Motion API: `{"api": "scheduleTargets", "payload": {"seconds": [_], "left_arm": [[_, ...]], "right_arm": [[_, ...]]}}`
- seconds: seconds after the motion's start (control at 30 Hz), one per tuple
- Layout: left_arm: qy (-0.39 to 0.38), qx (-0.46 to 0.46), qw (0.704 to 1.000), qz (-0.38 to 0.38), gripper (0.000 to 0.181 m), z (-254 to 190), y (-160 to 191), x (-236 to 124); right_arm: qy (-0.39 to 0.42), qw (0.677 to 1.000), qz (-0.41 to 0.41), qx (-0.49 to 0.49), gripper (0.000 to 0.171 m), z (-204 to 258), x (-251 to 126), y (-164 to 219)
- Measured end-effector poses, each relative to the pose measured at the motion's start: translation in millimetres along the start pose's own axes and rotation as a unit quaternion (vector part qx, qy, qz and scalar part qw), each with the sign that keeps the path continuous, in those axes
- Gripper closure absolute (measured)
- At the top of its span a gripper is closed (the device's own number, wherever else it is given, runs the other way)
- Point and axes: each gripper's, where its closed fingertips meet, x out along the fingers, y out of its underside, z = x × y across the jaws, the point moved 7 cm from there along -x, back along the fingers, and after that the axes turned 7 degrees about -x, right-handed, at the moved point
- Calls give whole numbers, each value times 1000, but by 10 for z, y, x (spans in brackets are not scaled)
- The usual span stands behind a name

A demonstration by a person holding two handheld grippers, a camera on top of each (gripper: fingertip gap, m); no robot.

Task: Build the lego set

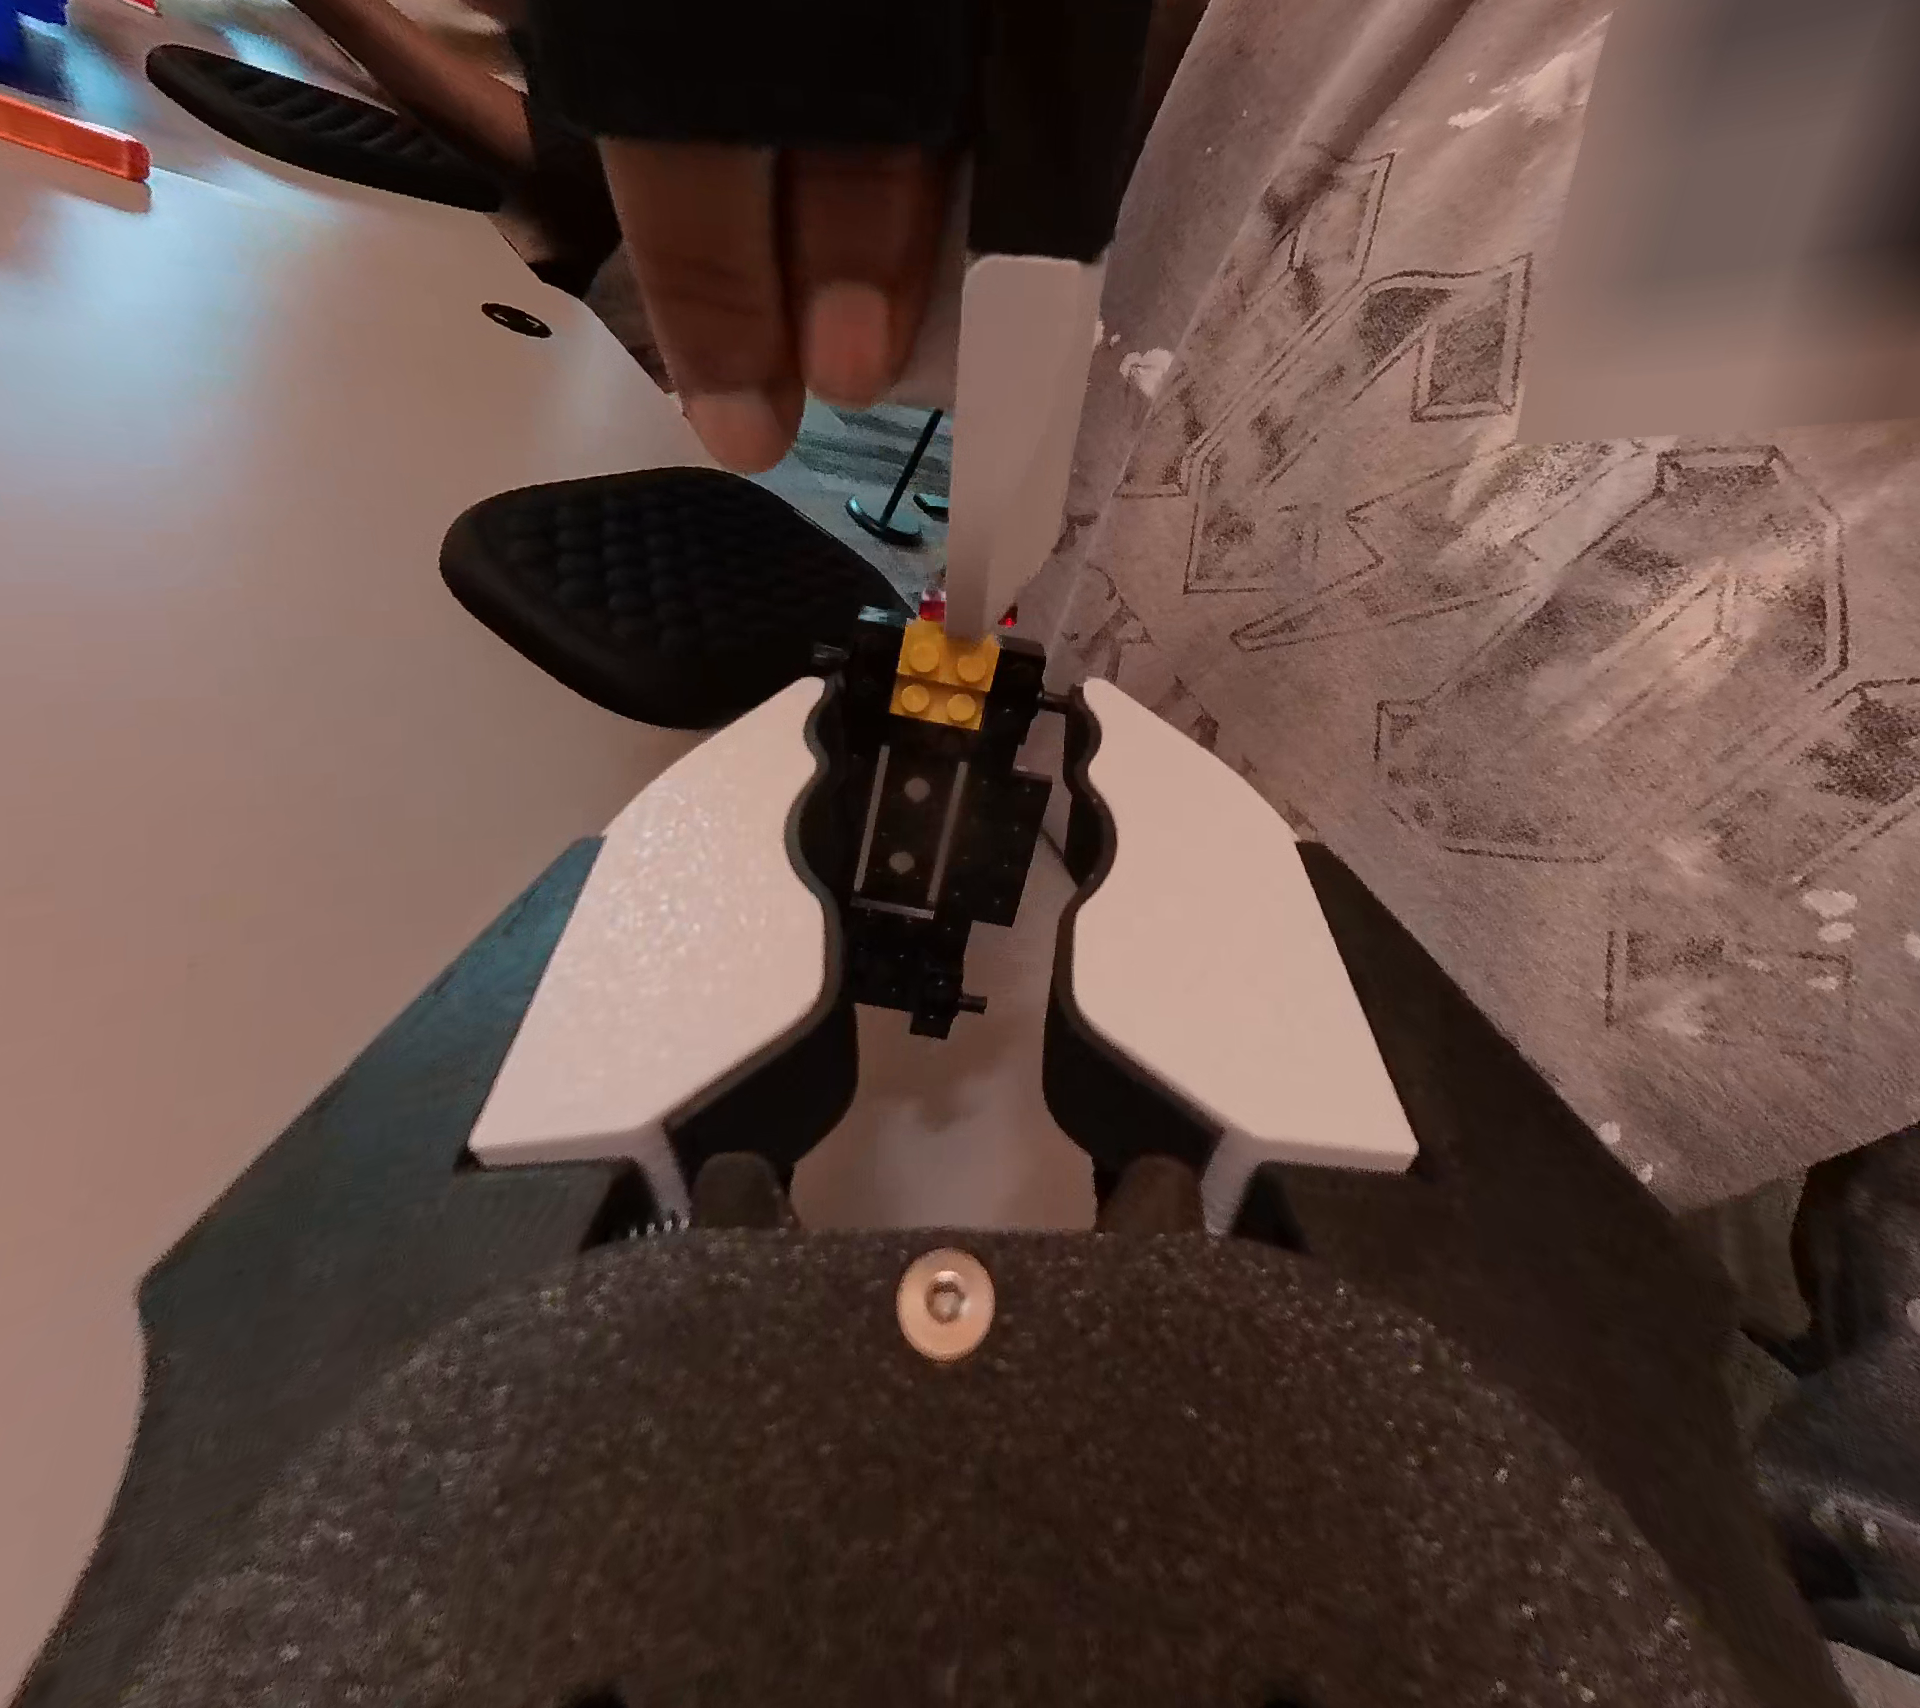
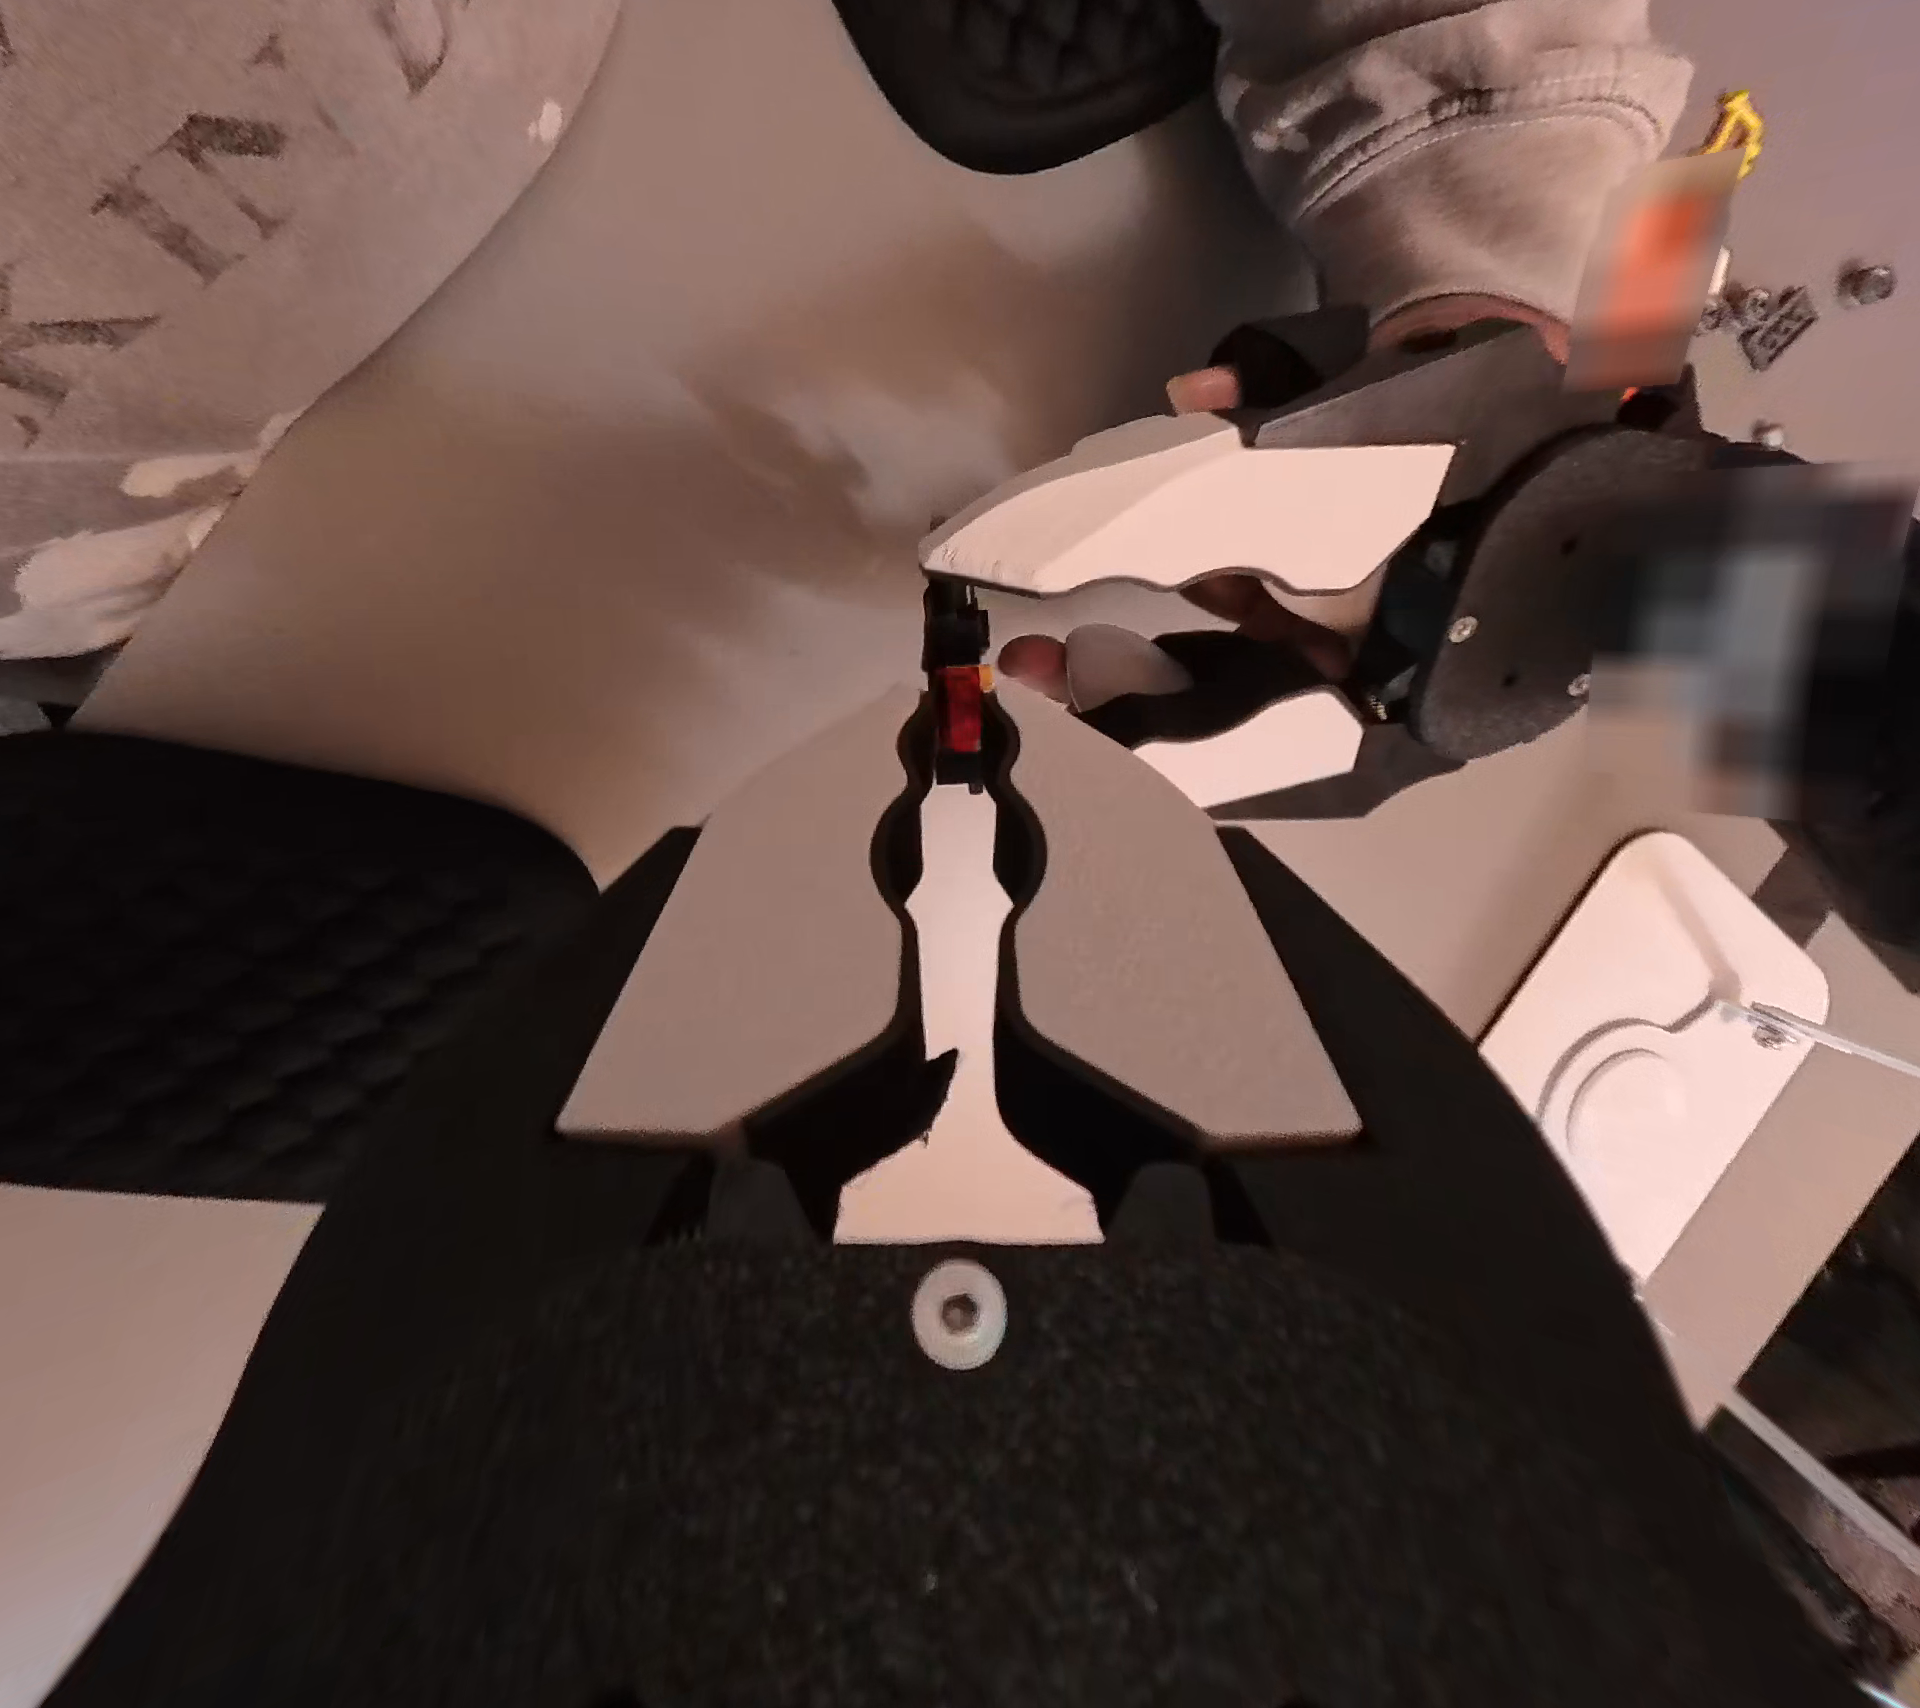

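A black lego assembly [image 1: 940, 837] is clamped between the two white fingers of the left gripper [image 1: 945, 713] in the left wrist view, held in the air above the pale table [image 1: 260, 619]. A yellow brick [image 1: 943, 684] is seated on the far end of the assembly, at 12 o'clock from the grip. One thin white finger of the right gripper [image 1: 1003, 453] is seen edge-on coming down from 12 o'clock, its tip touching the yellow brick. A gloved hand [image 1: 769, 224] is seen just at 10 o'clock from that finger. A patterned grey sweatshirt [image 1: 1455, 619] fills the side from 1 to 4 o'clock, and a black chair armrest [image 1: 644, 588] lies at 10 o'clock from the assembly.

In the right wrist view the fingers of the right gripper [image 2: 961, 723] are closed almost together on a small red piece [image 2: 958, 713] at the end of the black lego assembly [image 2: 951, 635]. The left gripper [image 2: 1039, 619] enters from 3 o'clock, its upper white finger lying over the top of the assembly. A white moulded tray [image 2: 1662, 1066] rests on the table at 4 o'clock, and small loose parts [image 2: 1777, 318] lie at 2 o'clock, too blurred to be told apart.
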Motion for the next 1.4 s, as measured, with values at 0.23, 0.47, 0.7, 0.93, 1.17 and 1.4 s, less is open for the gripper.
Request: {"api": "scheduleTargets", "payload": {"seconds": [0.23, 0.47, 0.7, 0.93, 1.17, 1.4], "left_arm": [[4, 7, 1000, -8, 141, -25, 19, -12], [15, 12, 1000, -14, 141, -68, 53, -19], [16, 20, 1000, -14, 141, -95, 57, -22], [17, 19, 999, -21, 141, -86, 62, -41], [-29, 31, 998, -38, 141, -65, 51, -180], [-61, 38, 997, -40, 141, 3, 47, -184]], "right_arm": [[-35, 999, 19, 1, 162, -61, 14, -54], [-52, 998, 22, 10, 162, -105, 26, -100], [-69, 997, -4, 33, 162, -131, -9, -118], [-55, 997, -17, 46, 163, -121, -16, -89], [-4, 990, -54, 128, 166, 152, -128, 203], [-17, 965, -1, 262, 164, 1021, 289, 826]]}}
